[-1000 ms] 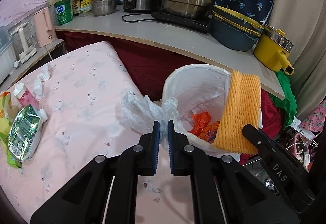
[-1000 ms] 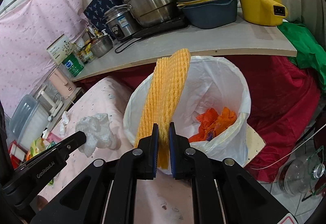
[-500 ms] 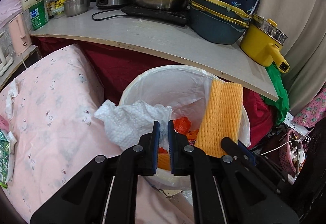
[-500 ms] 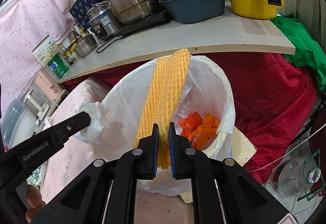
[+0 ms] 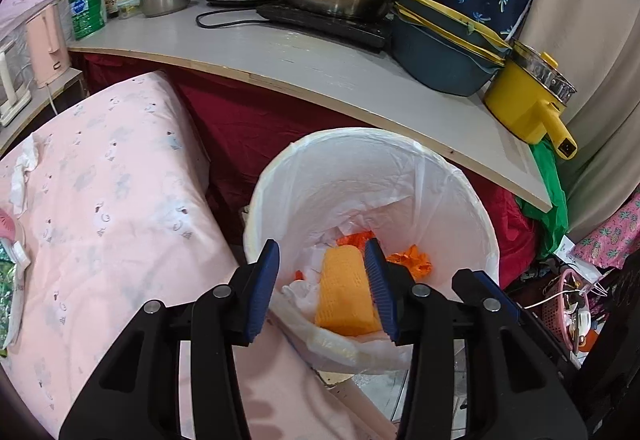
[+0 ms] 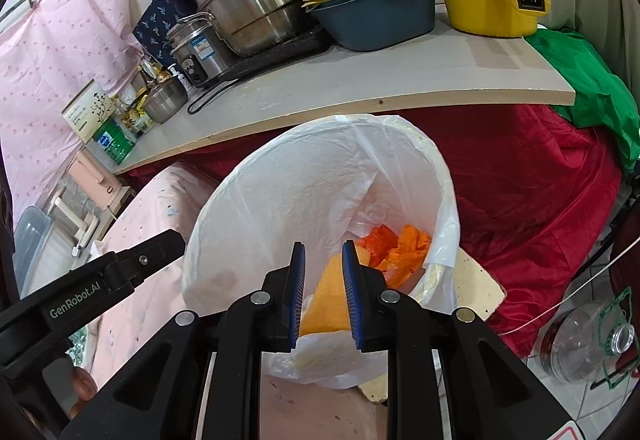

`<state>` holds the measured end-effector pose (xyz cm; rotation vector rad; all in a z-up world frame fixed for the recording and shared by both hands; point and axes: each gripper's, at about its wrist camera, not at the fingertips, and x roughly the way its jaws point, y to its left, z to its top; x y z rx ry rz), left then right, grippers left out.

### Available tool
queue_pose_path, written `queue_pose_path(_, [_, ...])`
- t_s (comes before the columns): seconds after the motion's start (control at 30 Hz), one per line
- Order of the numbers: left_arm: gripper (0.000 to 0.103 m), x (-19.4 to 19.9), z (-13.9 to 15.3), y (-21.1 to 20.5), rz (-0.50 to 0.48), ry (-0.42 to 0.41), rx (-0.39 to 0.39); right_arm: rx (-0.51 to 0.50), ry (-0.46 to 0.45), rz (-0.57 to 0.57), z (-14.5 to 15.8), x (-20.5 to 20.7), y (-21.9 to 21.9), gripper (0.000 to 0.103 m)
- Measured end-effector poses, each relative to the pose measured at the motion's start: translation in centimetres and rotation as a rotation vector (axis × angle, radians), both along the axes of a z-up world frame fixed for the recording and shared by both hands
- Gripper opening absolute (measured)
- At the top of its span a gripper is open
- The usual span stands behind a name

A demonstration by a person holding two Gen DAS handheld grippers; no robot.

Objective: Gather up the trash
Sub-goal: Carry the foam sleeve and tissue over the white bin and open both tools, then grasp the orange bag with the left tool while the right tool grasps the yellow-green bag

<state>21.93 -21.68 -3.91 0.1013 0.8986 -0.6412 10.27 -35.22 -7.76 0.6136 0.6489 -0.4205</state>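
Observation:
A white-lined trash bin (image 5: pixel 472 208) stands beside the pink bed; it also shows in the right wrist view (image 6: pixel 280 192). Inside lie a yellow foam net (image 5: pixel 344 292), orange wrappers (image 5: pixel 412 260) and a crumpled white plastic bag (image 5: pixel 298 290). The foam net (image 6: pixel 326 300) and orange wrappers (image 6: pixel 394 252) show in the right wrist view too. My left gripper (image 5: pixel 322 288) is open and empty above the bin's near rim. My right gripper (image 6: pixel 322 296) is open and empty above the bin, with the foam net below it.
The pink bed (image 5: pixel 112 208) holds tissue (image 5: pixel 22 176) and a green packet (image 5: pixel 10 272) at its left. A grey shelf (image 5: pixel 320 68) with pots, a yellow cooker (image 5: pixel 528 108) and basins overhangs the bin. A clear bottle (image 6: pixel 580 340) lies on the floor at right.
Both grippers opened over the bin. The white plastic bag fell from the left gripper and the yellow foam net from the right; both now lie inside the bin.

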Motion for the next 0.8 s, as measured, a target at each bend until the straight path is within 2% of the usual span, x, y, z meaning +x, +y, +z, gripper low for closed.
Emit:
queue_pose_path(0.33, [0.042, -0.8, 1.0, 6.2, 0.102, -0.038, -0.003, -0.008, -0.016, 0.068, 1.5, 0.3, 3.7, 0.026])
queue_pose_path(0.53, [0.042, -1.1, 1.5, 11.3, 0.189, -0.062, 0.013, -0.022, -0.023, 0.135, 2.5, 1.0, 7.2, 0.027])
queue_pose_path(0.8, [0.042, -1.4, 2.4, 19.0, 0.303, -0.075, -0.007, -0.046, -0.027, 0.238, 3.7, 2.1, 12.9, 0.027])
